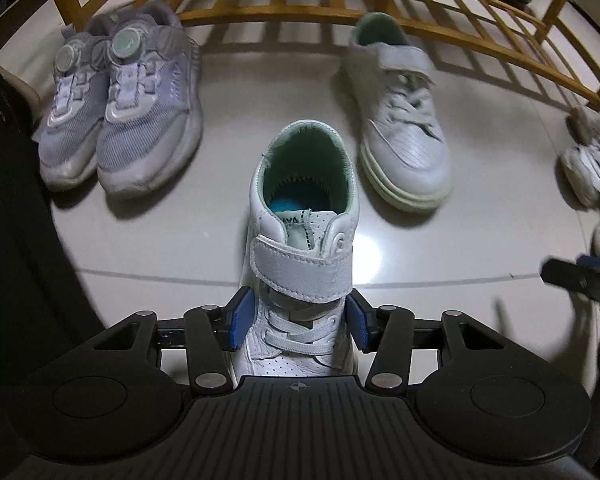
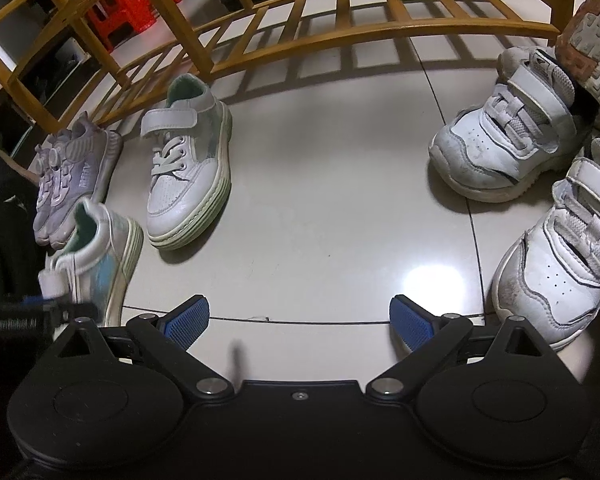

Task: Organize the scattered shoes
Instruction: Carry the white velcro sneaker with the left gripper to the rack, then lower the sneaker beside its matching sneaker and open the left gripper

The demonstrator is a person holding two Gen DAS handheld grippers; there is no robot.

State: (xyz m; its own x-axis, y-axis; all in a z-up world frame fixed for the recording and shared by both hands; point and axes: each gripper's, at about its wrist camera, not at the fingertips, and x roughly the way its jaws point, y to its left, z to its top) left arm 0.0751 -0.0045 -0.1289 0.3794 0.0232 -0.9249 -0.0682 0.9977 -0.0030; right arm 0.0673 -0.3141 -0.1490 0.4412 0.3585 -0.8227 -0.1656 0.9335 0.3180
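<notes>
Left hand-held gripper [image 1: 298,322] clamped on white shoe [image 1: 300,240], right hand-held gripper [image 2: 299,322] apart, glossy tiled floor [image 2: 320,208], wooden rack [image 2: 300,28] behind.

2 close downward wrist views, shared floor [image 1: 220,240], shoe rack [image 2: 340,12]

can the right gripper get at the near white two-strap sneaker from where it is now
Probably yes. The right gripper is open and empty over bare floor, and the near two-strap sneaker lies just beside its right finger, nothing between them. The left gripper is busy holding the green-lined shoe.
</notes>
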